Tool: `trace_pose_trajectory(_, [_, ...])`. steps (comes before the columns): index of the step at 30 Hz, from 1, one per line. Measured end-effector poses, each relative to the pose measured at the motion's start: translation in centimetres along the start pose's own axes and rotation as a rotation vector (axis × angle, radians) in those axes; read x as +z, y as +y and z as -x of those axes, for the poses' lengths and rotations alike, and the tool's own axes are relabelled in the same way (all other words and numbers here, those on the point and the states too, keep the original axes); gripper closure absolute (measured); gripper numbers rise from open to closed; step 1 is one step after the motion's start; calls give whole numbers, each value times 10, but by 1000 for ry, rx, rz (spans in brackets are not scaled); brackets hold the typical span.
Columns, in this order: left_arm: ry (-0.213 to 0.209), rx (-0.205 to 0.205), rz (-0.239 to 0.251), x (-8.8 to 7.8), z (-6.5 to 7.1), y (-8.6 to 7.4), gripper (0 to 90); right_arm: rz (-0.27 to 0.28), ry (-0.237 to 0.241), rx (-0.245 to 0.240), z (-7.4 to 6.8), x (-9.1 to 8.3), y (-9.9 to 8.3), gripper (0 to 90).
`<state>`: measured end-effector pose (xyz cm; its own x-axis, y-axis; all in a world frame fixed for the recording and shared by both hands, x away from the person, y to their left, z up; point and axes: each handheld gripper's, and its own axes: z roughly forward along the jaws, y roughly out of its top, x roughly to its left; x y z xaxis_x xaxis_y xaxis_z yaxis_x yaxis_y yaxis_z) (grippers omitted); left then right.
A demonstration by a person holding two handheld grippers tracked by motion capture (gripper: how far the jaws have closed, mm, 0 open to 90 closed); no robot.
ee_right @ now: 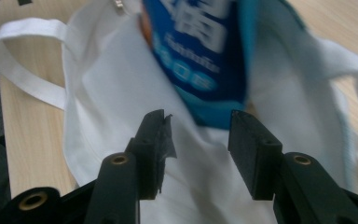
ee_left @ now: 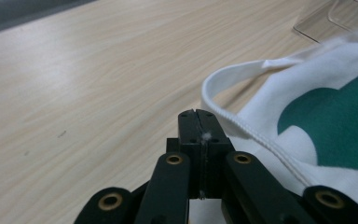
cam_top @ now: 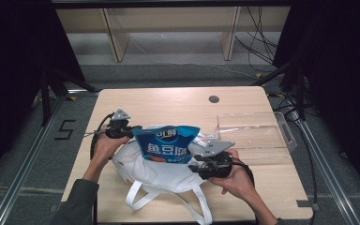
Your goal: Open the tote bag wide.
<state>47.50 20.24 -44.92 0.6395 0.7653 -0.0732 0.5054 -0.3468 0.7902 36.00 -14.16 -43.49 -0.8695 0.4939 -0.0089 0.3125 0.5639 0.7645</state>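
A white tote bag point(cam_top: 155, 177) lies on the wooden table point(cam_top: 168, 101). A blue snack bag point(cam_top: 167, 145) stands upright in its mouth. My left gripper point(cam_top: 132, 132) is at the bag's left rim. In the left gripper view its jaws point(ee_left: 199, 116) are pressed together with a white fleck in the seam, and the bag's hem point(ee_left: 242, 126) runs just beside the tips. My right gripper point(cam_top: 193, 161) is at the bag's right side. In the right gripper view it point(ee_right: 200, 135) stands open, with white cloth point(ee_right: 116, 84) and the snack bag point(ee_right: 200, 51) beyond the jaws.
A clear plastic bin point(cam_top: 255, 136) sits at the right of the table, close behind my right hand. The tote's straps point(cam_top: 140, 197) trail toward the front edge. A round cable hole point(cam_top: 213, 99) is near the back edge. Wooden shelving stands beyond the table.
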Motion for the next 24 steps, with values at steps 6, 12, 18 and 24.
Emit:
trace_pose_trajectory(6, [-71, -53, 13, -7, -8, 1, 849, -20, 39, -75, -10, 15, 5, 570])
trace_pose_trajectory(12, [-135, -17, 21, -39, 5, 7, 690, -15, 57, -84, -10, 19, 8, 569])
trace_pose_trajectory(18, [-151, 29, -43, -41, 6, 4, 542, -42, 55, -112, -11, 27, 8, 621])
trace_pose_trajectory(24, [-175, 76, -51, -60, 11, 5, 501, -43, 54, -74, -8, 26, 8, 641])
